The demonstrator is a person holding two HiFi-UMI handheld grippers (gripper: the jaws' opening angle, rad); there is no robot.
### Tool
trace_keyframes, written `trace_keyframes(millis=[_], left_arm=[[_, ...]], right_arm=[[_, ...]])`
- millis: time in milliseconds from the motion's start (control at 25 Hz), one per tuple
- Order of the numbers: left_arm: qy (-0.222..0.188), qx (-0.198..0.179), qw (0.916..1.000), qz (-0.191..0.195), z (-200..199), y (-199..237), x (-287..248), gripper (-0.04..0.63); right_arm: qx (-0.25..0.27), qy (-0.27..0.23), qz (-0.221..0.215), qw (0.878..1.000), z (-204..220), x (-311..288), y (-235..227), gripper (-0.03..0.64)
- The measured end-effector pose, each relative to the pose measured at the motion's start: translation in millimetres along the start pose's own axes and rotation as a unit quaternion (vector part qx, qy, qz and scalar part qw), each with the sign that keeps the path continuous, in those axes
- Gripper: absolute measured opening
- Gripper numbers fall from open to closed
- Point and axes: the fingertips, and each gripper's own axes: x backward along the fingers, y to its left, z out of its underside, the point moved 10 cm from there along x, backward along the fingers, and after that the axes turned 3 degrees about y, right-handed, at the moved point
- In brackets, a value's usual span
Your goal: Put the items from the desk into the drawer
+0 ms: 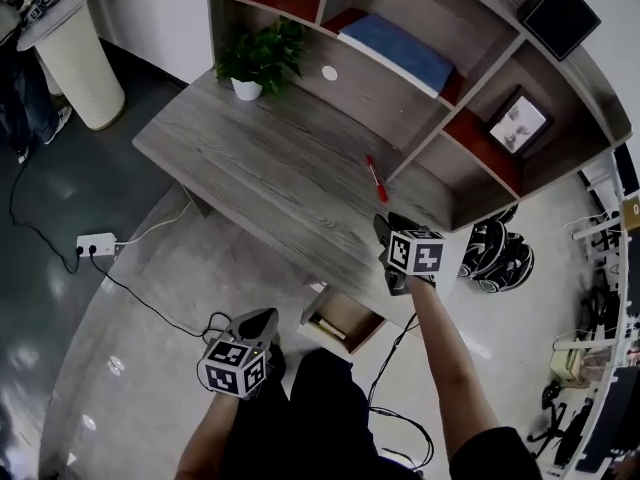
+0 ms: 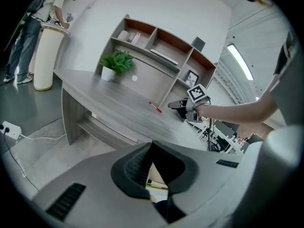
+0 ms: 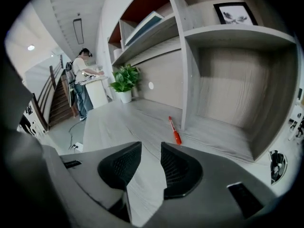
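Desk-clearing under way: I am holding my right gripper (image 3: 151,147) over the desk (image 1: 250,158), near its front edge. Its jaws are standing wide with nothing between them and pointing toward the red pen (image 3: 174,130). The pen is lying toward the back of the desk, at the foot of a shelf upright (image 3: 188,80) — just beside it, though I cannot tell whether the two are touching. The drawer (image 1: 356,314) is hanging open under the desk's front edge, with something yellow (image 1: 328,330) already lying inside. My left gripper (image 2: 152,146) is hanging low off the desk's front, beside that drawer, its tips pinched together on nothing.

As I am judging it, the step in hand is the pick-up of the pen. It is lying almost along my line of approach, so I am planning to straddle the barrel crosswise rather than chase it end-on. I am favouring the near, thicker end, which seems to be standing clearer of the upright. I am also meaning to keep the pads low against the desk before closing — a round barrel is likely to roll from a glancing touch.
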Motion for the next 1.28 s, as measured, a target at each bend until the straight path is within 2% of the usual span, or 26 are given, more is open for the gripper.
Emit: trace_keyframes(millis=[280,480,720,1120,1200,1280], left_arm=[[-0.006,0.034,0.9987,-0.038,8,2,0,0.023],[-0.011,0.062,0.9971,-0.042,10,-5,-6,0.023],[-0.004,0.089,0.9950,-0.046,18,-8,-13,0.023],[-0.011,0.107,0.9924,-0.060,18,2,-12,0.023],[-0.010,0.107,0.9924,-0.059,19,1,-12,0.023],[-0.007,0.105,0.9928,-0.058,21,-1,-11,0.023]], right_arm=[[0.013,0.036,0.018,0.999,-18,-45,-36,0.126],[-0.004,0.053,0.023,0.998,-24,-76,-56,0.127],[0.011,0.085,0.036,0.996,-26,-108,-69,0.126],[0.037,0.098,0.020,0.994,-26,-117,-68,0.124],[0.047,0.101,0.015,0.994,-27,-118,-65,0.077],[0.057,0.103,0.017,0.993,-27,-119,-63,0.064]])
